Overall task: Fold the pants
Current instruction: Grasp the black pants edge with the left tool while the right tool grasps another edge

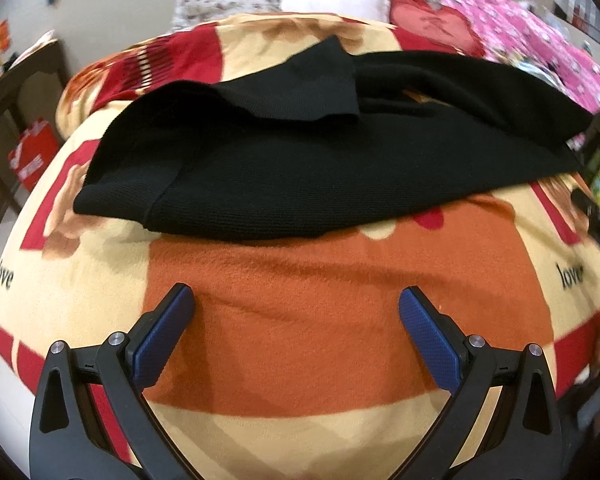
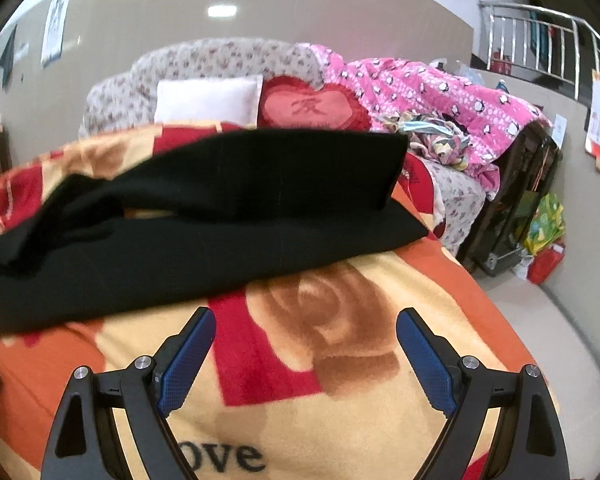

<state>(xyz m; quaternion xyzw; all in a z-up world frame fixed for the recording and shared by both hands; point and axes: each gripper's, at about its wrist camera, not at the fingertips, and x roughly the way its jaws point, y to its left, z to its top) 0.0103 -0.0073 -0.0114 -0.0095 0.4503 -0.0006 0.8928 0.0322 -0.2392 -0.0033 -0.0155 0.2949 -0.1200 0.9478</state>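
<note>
pants (image 1: 300, 168) black, partly folded across middle of frame on patterned blanket (image 1: 300, 320); left tongs (image 1: 296, 300) and right tongs (image 2: 305, 322) low in frame, spread wide, gripping nothing.

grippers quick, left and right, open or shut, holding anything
Left hand-held gripper: open, holding nothing, short of the pants.
Right hand-held gripper: open, holding nothing, over the blanket.

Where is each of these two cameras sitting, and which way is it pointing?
Left wrist view: on the open left gripper, looking across the orange, red and cream fleece blanket at the black knit pants.
Right wrist view: on the open right gripper, facing the pants' right end.
Shared: pants, blanket, white pillow, red heart cushion.
</note>
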